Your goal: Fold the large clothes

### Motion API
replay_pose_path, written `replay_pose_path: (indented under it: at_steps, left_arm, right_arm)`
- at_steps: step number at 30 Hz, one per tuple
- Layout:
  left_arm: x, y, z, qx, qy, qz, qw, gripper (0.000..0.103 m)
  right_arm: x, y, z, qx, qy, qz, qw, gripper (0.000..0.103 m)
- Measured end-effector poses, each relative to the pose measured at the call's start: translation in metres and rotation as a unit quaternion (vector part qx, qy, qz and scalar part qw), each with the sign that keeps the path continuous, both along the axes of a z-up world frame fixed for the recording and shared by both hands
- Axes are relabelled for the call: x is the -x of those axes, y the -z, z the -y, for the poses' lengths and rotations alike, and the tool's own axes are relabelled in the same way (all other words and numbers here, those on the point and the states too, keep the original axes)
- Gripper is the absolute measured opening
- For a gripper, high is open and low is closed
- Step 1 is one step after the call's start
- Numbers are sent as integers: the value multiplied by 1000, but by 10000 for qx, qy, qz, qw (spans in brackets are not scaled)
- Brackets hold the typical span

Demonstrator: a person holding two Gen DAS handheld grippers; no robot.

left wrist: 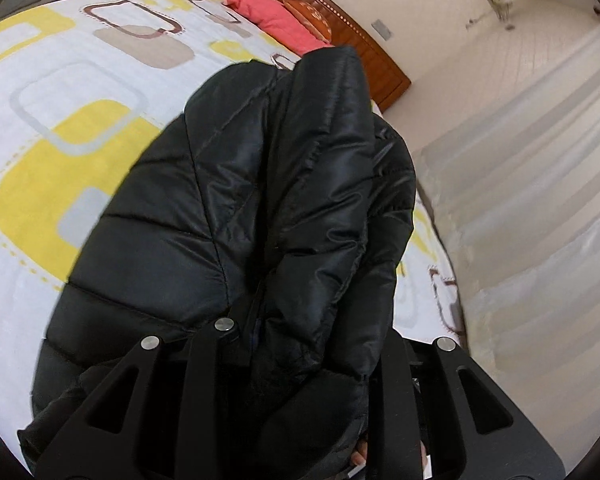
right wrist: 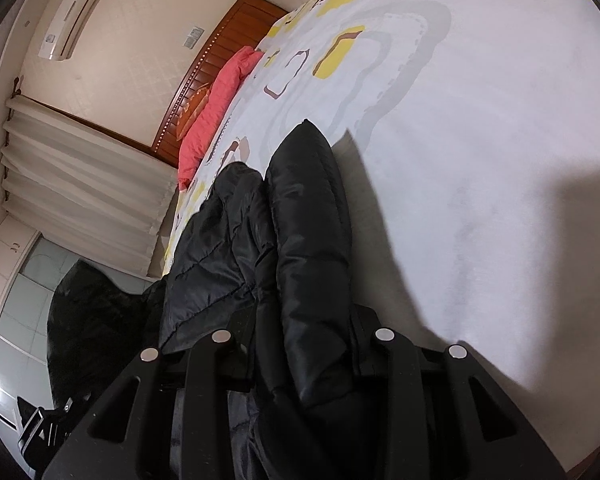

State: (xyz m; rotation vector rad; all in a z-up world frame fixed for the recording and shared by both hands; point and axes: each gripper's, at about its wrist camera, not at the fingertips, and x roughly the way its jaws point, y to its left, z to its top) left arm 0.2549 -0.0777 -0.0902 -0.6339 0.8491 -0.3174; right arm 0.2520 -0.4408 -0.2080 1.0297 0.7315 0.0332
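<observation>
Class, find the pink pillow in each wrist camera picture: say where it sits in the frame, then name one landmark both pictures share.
Left wrist view: the pink pillow lies at top centre, on the bed against the wooden headboard, above the black puffer jacket.
Right wrist view: the pink pillow lies left of centre, in the upper half, beside the headboard.
Shared landmark: the wooden headboard.

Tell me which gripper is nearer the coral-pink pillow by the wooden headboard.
Neither clearly: both the left gripper and right gripper are shut on the black puffer jacket, far from the pillow.
</observation>
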Motion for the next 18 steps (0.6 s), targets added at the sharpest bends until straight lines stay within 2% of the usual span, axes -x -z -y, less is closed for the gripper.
replay_pose_path:
  at_steps: [5,10,18]
  left_arm:
    - [-10,3,30,-78,49,-150,9998,24]
    - [-27,6,56,-68,306,-229,9992,24]
    - [-40,26,81,-388,514,-199,9977,24]
  right_arm:
    - [10,4,3,-21,-26,49,10000,32]
    - [14,5,5,-80,-44,78,9999,30]
    - [19,9,10,-192,-69,119,9997,29]
